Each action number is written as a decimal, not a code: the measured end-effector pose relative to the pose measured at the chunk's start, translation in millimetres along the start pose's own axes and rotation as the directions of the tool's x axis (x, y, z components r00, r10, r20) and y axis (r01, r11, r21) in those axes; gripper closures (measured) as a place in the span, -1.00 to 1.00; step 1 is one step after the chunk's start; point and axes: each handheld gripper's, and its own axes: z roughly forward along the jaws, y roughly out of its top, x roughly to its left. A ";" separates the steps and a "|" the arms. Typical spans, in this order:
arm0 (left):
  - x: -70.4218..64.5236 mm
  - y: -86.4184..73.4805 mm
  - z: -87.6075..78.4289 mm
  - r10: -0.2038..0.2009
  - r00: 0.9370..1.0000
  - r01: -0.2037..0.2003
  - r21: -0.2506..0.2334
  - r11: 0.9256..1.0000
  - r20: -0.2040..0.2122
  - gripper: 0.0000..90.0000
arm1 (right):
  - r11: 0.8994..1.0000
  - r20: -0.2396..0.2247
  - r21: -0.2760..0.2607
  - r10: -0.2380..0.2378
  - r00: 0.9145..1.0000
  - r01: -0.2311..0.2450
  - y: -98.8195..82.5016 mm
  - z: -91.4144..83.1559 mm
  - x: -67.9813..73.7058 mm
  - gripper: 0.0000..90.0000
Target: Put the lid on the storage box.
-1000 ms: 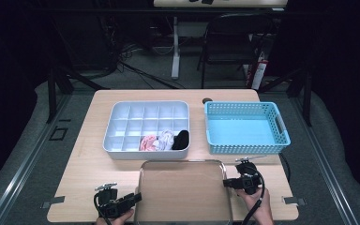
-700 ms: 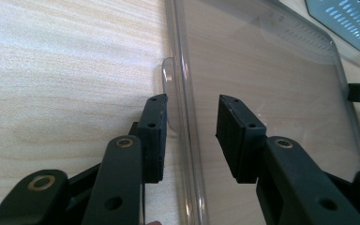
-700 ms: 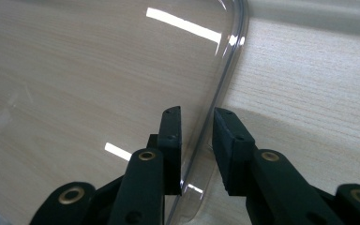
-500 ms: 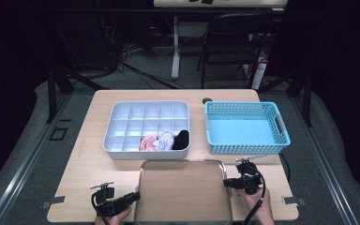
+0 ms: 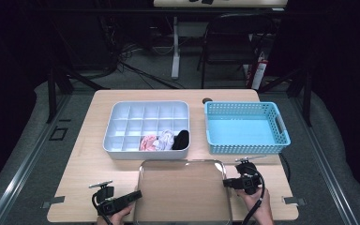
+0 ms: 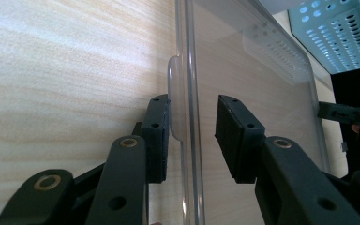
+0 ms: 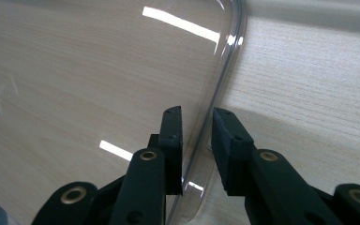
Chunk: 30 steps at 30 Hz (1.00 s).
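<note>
The wooden counter carries three containers and a lid. At its far right corner sits a light-blue perforated basket, and just left of it, toward the far middle, a white divided organizer tray holding a pink cloth, a white cloth and a black one in its near-right compartments.

The clear plastic lid lies at the middle of the near edge, just in front of the tray.

The left gripper lies level at the lid's left edge. In the left gripper view its fingers straddle the lid's rim and small tab: one pad sits against the tab on the outside, while the other stands clear over the lid's face, so the grip is partly open and not clamped.

The right gripper meets the lid's right edge. In the right gripper view its fingers stand close together on either side of the curved rim, with narrow gaps visible at both pads.
</note>
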 end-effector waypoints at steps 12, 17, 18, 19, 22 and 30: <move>-3.2 -5.1 -3.2 0.115 0.993 -0.115 -0.002 0.993 -0.022 0.51 | 1.000 -0.025 0.009 0.012 1.000 -0.011 1.1 -0.3 -3.9 0.66; -4.0 -5.6 -6.0 0.144 0.990 -0.144 -0.031 0.989 -0.006 0.53 | 1.000 -0.030 0.017 0.007 1.000 -0.007 1.6 -0.5 -4.5 0.63; -4.6 -5.5 -6.9 0.153 0.988 -0.153 -0.033 0.988 -0.006 0.53 | 1.000 -0.036 0.016 0.011 0.999 -0.011 1.4 -0.4 -5.0 0.62; -4.8 -5.5 -7.8 0.159 0.987 -0.159 -0.041 0.986 -0.004 0.53 | 1.000 -0.037 0.017 0.011 0.999 -0.010 1.3 -0.4 -5.1 0.61; -5.4 -4.9 -9.2 0.171 0.985 -0.170 -0.052 0.984 0.005 0.54 | 1.000 -0.050 0.029 0.012 0.999 -0.010 1.4 -0.3 -7.3 0.58; -7.5 -4.6 -11.2 0.194 0.981 -0.193 -0.073 0.979 0.005 0.55 | 0.999 -0.087 0.036 0.024 0.996 -0.021 2.2 -0.3 -11.1 0.47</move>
